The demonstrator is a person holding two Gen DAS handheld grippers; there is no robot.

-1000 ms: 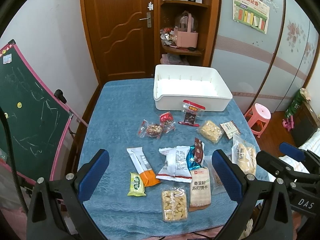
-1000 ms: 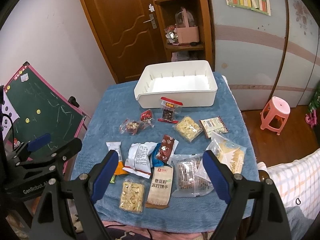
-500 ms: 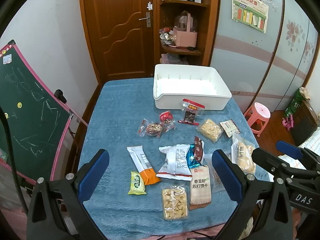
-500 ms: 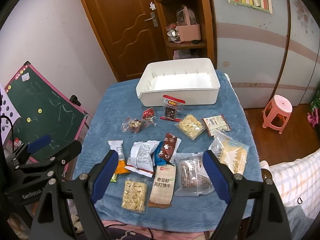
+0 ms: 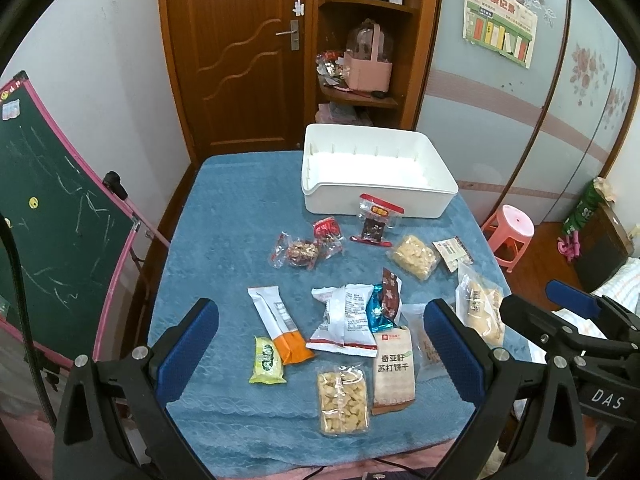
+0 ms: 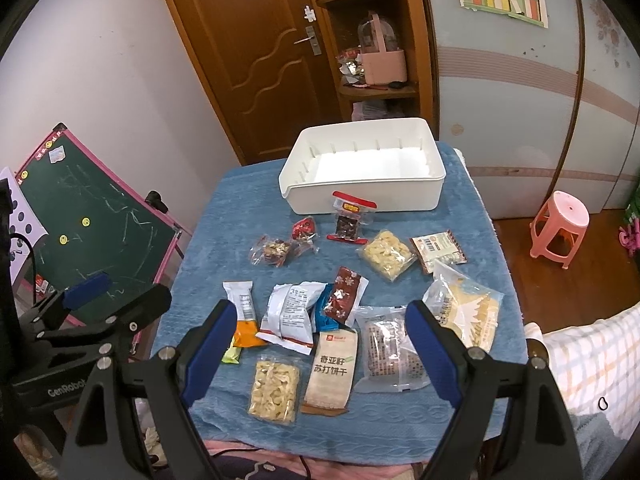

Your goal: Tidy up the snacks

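Left wrist view: one white bin (image 5: 376, 196) sits at the far end of the blue-clothed surface (image 5: 232, 216); some fourteen snack packets lie loose before it — two clear bags of pale puffs (image 5: 343, 399), one soda-cracker pack (image 5: 393, 368), one red-topped packet (image 5: 376, 222) leaning against the bin's front wall. The left hand-held gripper (image 5: 320, 350) hangs spread wide, holding nothing; the right hand-held gripper (image 6: 320, 348) likewise. Since a second ago the packets have not moved — both views have only shifted slightly.
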